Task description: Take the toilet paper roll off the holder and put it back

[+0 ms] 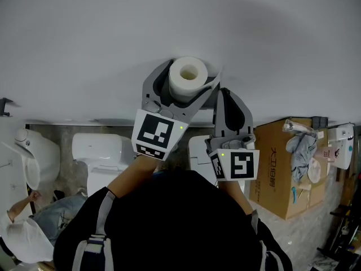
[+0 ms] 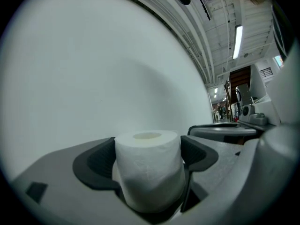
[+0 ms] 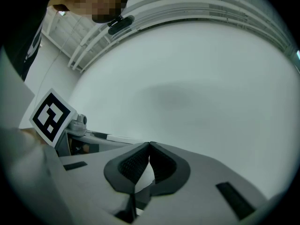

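Note:
A white toilet paper roll (image 1: 187, 74) stands upright, core hole up, between the two jaws of my left gripper (image 1: 188, 86), in front of a plain white wall. In the left gripper view the dark pads (image 2: 99, 162) touch both sides of the roll (image 2: 148, 170), and its foot sits deep in the gripper's throat. No holder is visible in any view. Just to the right, my right gripper (image 1: 224, 93) has its tips together. In its own view a white scrap of paper (image 3: 146, 174) sits pinched between the ribbed pads of the right gripper (image 3: 149, 147). A loose strip (image 1: 216, 79) runs from the roll toward it.
A white toilet (image 1: 100, 156) stands below left, with another person crouching (image 1: 31, 219) beside it. A cardboard box (image 1: 280, 171) with cloth and small items on top is at the right. The white wall (image 1: 180, 21) fills the upper half.

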Available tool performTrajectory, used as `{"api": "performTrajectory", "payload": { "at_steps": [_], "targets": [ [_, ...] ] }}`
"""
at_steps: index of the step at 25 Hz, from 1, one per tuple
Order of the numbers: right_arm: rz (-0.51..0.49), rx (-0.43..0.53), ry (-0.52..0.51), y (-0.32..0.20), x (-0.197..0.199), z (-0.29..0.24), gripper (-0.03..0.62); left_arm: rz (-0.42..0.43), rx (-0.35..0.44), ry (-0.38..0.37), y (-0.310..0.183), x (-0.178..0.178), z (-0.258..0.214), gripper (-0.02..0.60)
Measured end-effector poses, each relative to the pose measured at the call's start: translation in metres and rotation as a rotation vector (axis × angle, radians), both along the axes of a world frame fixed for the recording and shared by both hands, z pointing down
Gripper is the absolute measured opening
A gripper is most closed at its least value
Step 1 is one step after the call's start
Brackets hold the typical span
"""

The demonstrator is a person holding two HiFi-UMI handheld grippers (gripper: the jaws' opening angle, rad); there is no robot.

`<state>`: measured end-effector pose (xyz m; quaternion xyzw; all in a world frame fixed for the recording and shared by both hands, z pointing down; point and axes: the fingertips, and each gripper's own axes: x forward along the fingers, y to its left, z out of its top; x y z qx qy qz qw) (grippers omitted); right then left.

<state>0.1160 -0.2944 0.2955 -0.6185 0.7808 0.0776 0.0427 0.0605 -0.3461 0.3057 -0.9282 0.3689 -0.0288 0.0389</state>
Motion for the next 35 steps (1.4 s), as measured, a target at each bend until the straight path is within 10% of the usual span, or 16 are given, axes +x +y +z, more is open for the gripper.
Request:
{"api": "performTrajectory", "payload": {
  "at_steps": [35],
  "targets": [
    [0.001, 0.019, 0.023, 0.019, -0.011, -0.013, 0.018, -0.067, 0.054, 0.062, 0.03, -0.037, -0.064, 0.391]
  ]
}}
